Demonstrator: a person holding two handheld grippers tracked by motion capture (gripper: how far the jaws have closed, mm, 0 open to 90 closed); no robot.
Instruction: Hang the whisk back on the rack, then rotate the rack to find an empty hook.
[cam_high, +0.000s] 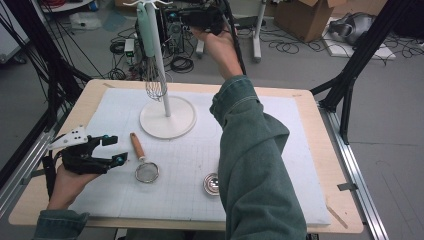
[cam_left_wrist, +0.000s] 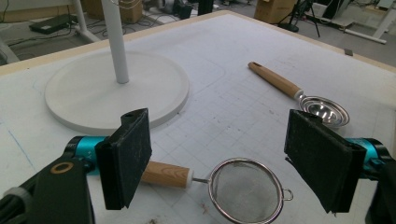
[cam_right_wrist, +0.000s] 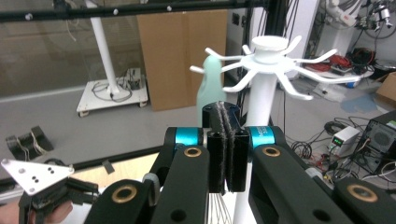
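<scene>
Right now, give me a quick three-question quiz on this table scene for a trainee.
1. True or false: the whisk lies flat on the mat.
2. Which gripper stands open? A the left gripper, B the right gripper, C both.
3. Which utensil shows between the left gripper's jaws in its own view?
Key: 1 false, it hangs on the stand. 2 A. 3 the strainer.
</scene>
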